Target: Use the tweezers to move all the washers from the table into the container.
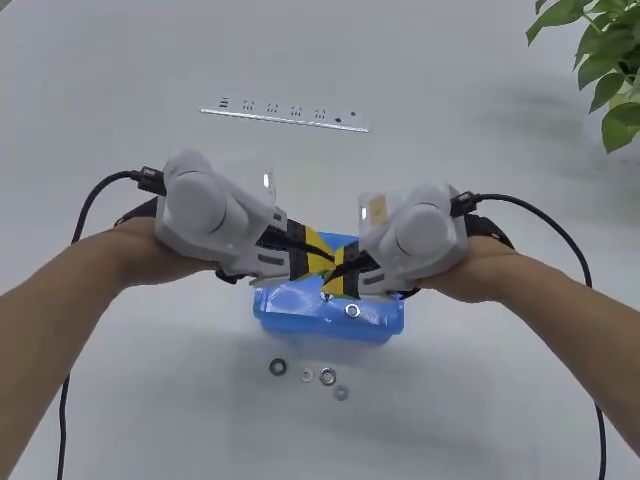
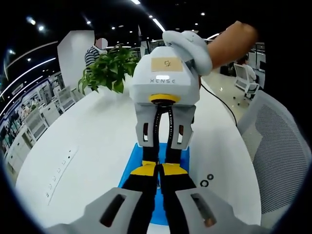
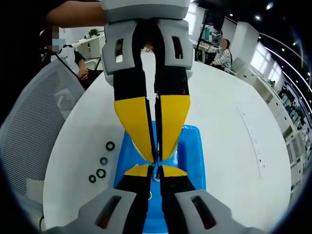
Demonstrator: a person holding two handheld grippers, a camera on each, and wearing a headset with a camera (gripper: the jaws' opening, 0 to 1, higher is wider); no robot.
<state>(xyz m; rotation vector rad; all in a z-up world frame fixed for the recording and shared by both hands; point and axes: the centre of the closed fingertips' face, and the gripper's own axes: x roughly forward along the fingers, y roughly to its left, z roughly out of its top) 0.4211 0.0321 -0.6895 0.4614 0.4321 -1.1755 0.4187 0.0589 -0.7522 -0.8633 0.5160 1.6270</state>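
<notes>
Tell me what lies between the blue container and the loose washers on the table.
Nothing: in the head view, a bare strip of white table separates the blue container from the four washers.

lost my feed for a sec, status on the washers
Left gripper and right gripper shut, tips meeting over blue container. Four washers on the table beside it, one washer inside. Nothing in the way.
</notes>
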